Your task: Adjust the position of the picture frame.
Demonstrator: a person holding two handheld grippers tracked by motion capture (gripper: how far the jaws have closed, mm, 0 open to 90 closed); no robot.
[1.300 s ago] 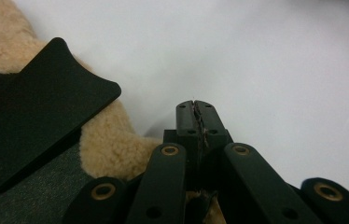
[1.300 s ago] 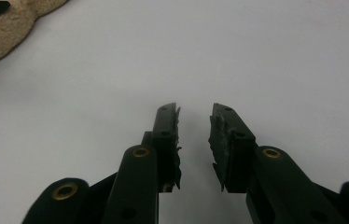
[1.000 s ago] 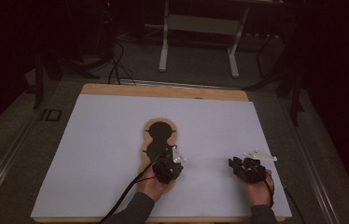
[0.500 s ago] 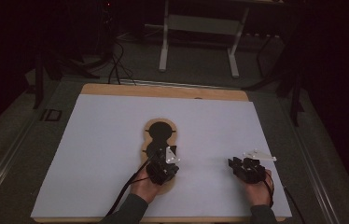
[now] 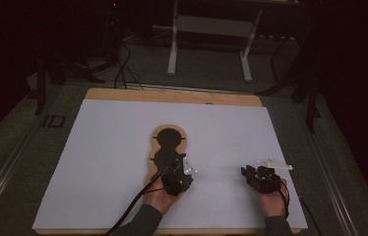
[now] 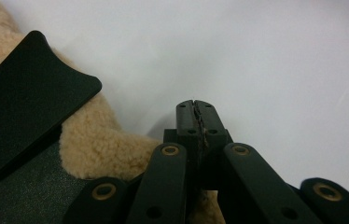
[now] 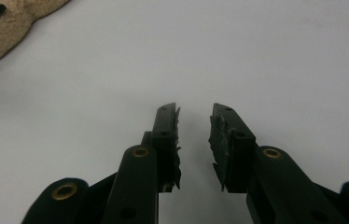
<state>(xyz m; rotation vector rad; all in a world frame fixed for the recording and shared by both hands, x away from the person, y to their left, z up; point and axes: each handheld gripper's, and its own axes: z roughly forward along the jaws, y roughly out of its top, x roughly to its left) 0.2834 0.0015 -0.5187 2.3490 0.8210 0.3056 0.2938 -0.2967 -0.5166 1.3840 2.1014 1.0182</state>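
**Two claws resting on the white sheet beside the fleece piece**

We see the tan fleece piece, with its black panel lying on it, near the middle of the white sheet that covers the counter. Our left claw sits just beside the lower edge of the fleece, jaws pressed together with nothing between them. Our right claw rests well apart to the right on the bare sheet, jaws narrowly parted and empty.

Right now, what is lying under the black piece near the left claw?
Under the black piece lies a tan fleecy pad, whose edge sticks out around it, on the white sheet. What the pad's covered middle looks like cannot be seen.
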